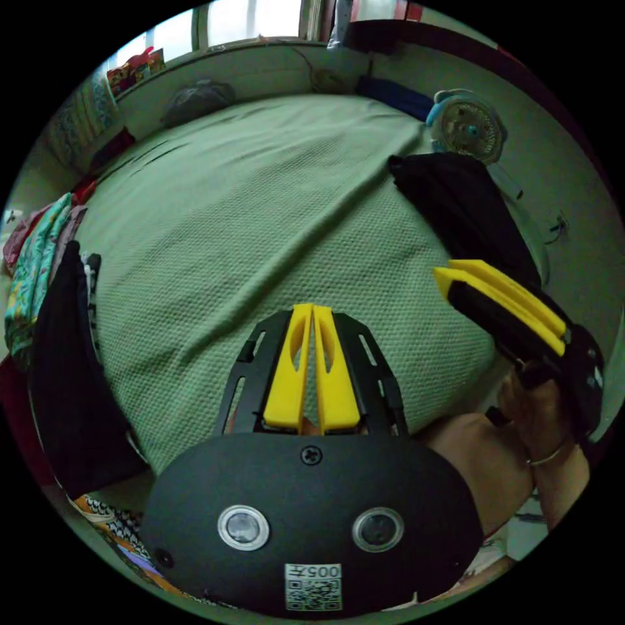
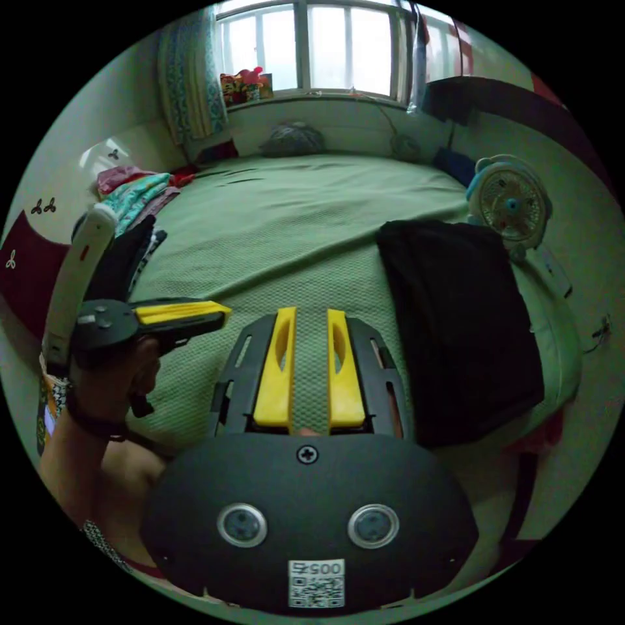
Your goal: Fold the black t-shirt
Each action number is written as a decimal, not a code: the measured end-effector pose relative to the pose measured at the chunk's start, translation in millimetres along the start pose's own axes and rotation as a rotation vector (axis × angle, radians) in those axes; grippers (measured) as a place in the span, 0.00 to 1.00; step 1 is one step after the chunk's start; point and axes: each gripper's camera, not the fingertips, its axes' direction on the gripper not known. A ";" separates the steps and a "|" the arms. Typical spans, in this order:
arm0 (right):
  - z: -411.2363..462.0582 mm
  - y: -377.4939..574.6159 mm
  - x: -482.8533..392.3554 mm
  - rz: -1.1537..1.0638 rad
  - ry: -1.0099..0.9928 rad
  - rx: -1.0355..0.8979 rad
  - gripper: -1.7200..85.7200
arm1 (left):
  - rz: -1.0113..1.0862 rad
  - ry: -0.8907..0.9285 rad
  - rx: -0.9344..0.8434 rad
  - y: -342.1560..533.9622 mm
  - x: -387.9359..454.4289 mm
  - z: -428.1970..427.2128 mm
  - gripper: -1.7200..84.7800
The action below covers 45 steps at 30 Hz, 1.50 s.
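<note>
**Right gripper view: both tools empty over the bed**

Your right tool [image 2: 308, 319] hangs slightly parted, holding nothing; the folded black t-shirt [image 2: 459, 319] lies just right of it on the green bed [image 2: 306, 215]. Your left tool [image 1: 312, 312] is nearly closed, empty.

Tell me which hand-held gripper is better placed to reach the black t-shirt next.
Right, probably. In the right gripper view the black t-shirt lies just beside the right hand-held gripper, whose jaws stand slightly apart. The left hand-held gripper is on the far side of it, jaws together, over bare green bedspread.
</note>
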 end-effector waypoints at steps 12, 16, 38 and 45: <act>-12.2 58.5 112.2 0.143 0.221 0.094 0.10 | 0.132 -0.024 0.096 -78.0 96.2 39.4 0.01; -11.1 73.1 141.6 0.178 0.247 0.080 0.11 | 0.154 -0.013 0.113 -99.1 112.8 48.8 0.01; 29.1 107.4 216.4 0.086 0.353 -0.067 0.09 | 0.034 0.064 0.042 -183.6 142.1 115.0 0.01; 14.6 119.5 245.0 0.184 0.358 0.066 0.06 | 0.040 0.070 0.045 -200.3 155.6 125.2 0.01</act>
